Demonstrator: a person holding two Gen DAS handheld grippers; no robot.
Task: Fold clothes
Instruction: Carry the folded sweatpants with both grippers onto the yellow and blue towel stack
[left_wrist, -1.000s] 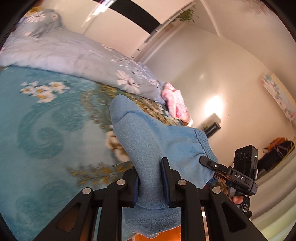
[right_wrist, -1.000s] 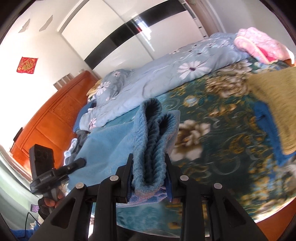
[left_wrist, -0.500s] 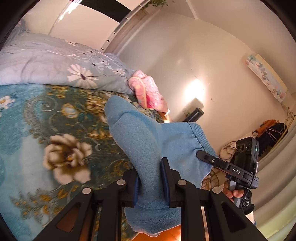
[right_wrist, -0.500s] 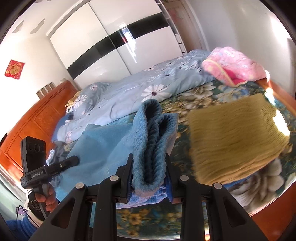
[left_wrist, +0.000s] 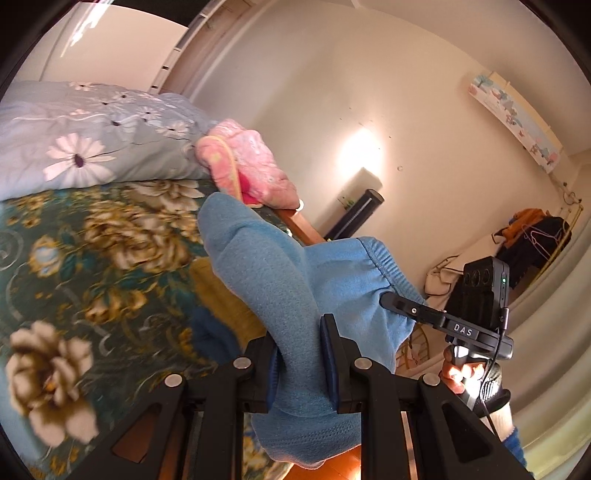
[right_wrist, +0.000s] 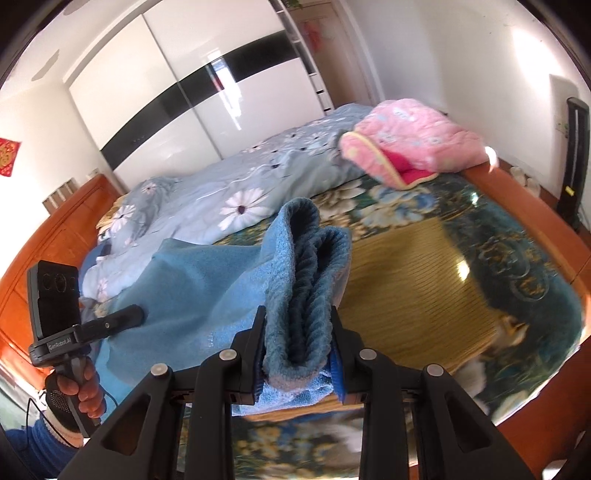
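Observation:
A light blue fleece garment hangs in the air between both grippers above the bed. My left gripper is shut on one bunched edge of it. The same garment shows in the right wrist view, where my right gripper is shut on a thick folded bundle with a ribbed cuff. Each gripper appears in the other's view: the right gripper at the garment's elastic hem, the left gripper at the left, held by a hand.
A folded mustard-yellow knit lies on the floral teal bedspread below the garment. A pink padded bundle and a pale blue daisy quilt lie further back. The orange wooden bed frame borders the mattress; a black tower stands by the wall.
Both grippers have carried the blue garment sideways across the bed toward its foot. The mustard knit and the pink bundle have come into view beneath and beyond it. Both grips held.

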